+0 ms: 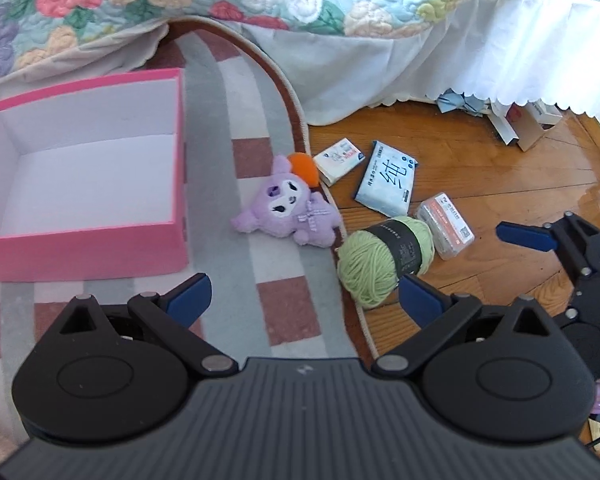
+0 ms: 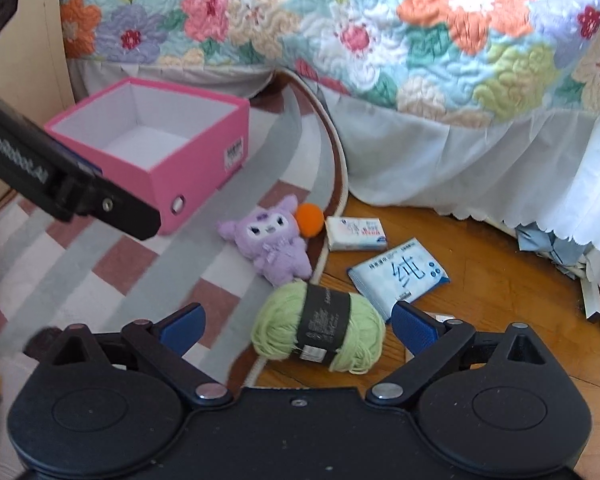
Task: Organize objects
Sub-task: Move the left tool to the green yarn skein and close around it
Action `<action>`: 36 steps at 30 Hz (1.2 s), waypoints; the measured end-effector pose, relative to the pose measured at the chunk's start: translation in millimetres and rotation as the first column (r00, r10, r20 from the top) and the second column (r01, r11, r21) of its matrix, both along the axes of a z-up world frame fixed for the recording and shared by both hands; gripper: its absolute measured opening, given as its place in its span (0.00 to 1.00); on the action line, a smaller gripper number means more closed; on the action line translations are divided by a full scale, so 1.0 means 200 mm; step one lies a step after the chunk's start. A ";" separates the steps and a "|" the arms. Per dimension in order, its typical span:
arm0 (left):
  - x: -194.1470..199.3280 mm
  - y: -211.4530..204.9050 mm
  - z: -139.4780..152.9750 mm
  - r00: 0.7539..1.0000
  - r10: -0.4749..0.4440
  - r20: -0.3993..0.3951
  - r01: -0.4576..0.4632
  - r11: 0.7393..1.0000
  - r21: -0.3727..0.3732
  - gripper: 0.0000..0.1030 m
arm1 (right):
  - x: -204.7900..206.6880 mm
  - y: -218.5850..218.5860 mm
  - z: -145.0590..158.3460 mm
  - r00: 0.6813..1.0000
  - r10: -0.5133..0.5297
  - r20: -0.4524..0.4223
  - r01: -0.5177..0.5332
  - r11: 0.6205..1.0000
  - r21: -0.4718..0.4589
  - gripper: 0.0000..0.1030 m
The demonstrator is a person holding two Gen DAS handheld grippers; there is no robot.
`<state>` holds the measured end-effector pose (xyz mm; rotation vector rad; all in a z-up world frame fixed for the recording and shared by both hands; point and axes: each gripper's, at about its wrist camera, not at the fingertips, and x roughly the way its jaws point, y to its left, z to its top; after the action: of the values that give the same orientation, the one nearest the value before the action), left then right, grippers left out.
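An empty pink box stands on the checked rug. A purple plush toy with an orange ball lies at the rug's edge. A green yarn ball, a white wipes pack, a small tissue pack and a clear wrapped pack lie on the wood floor. My left gripper is open and empty above the rug. My right gripper is open, with the yarn ball between its fingers, not clamped.
A bed with a floral quilt and white skirt borders the far side. Boxes and papers lie under the bed at the right. The rug's curved edge runs between the box and the floor items.
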<state>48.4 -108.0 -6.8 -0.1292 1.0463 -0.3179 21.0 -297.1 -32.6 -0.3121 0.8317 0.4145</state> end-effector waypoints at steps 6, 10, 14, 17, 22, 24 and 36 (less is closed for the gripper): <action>0.04 -0.08 -0.11 1.000 -0.005 -0.013 0.004 1.000 -0.018 0.97 | 0.04 -0.05 -0.11 1.000 0.023 -0.020 -0.022 1.000 0.021 0.97; 0.07 -0.13 -0.17 1.000 -0.015 -0.014 0.014 0.998 -0.063 0.97 | 0.06 -0.08 -0.18 0.999 0.042 -0.024 -0.041 0.998 0.044 0.98; 0.11 -0.16 -0.25 1.000 0.003 -0.025 -0.005 0.997 -0.079 0.96 | 0.13 -0.10 -0.25 0.996 0.062 -0.070 -0.058 0.997 0.060 0.98; 0.14 -0.18 -0.30 0.999 0.018 -0.036 -0.022 0.994 -0.103 0.91 | 0.15 -0.09 -0.31 0.991 0.111 -0.078 -0.110 0.994 0.021 0.98; 0.19 -0.23 -0.39 0.998 0.020 -0.065 -0.028 0.991 -0.131 0.84 | 0.18 -0.13 -0.41 0.991 0.113 -0.070 -0.113 0.994 0.001 0.98; 0.19 -0.24 -0.42 0.998 0.014 -0.063 -0.022 0.992 -0.127 0.77 | 0.20 -0.15 -0.44 0.993 0.089 -0.082 -0.088 0.996 0.018 0.98; 0.26 -0.35 -0.50 0.996 -0.091 -0.018 0.087 0.983 -0.159 0.50 | 0.28 -0.23 -0.52 0.993 0.063 -0.098 -0.052 0.992 0.114 0.96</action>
<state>99.6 -178.8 -107.4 -0.2304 1.0532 -0.4815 77.5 -343.5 -137.0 -0.2126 0.8968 0.5322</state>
